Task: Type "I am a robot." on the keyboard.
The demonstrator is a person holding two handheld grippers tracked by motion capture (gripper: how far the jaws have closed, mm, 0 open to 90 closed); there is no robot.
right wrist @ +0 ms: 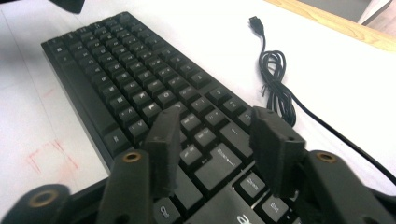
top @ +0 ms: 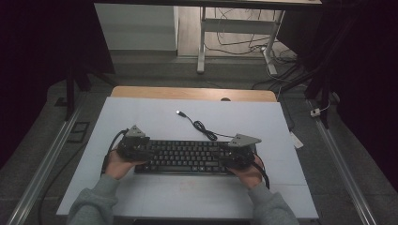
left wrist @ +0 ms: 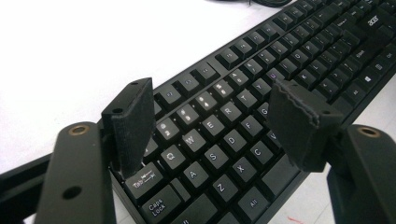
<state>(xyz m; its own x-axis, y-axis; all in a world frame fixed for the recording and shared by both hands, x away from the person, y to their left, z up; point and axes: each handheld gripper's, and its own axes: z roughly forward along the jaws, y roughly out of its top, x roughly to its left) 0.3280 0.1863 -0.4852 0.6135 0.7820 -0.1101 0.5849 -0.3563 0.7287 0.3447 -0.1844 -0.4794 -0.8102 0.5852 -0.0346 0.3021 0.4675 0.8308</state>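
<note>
A black keyboard lies across the white table top, just in front of the person. Its black cable coils behind it and ends in a loose USB plug. My left gripper is at the keyboard's left end. In the left gripper view its jaws stand open over the letter keys, with the left pad down by the Tab key. My right gripper is at the right end, open above the Enter key area. Neither gripper holds anything.
A wooden table edge runs behind the white top. Faint red marks show on the white surface in front of the keyboard. The coiled cable lies just beyond the right gripper. Desk legs and floor cables stand farther back.
</note>
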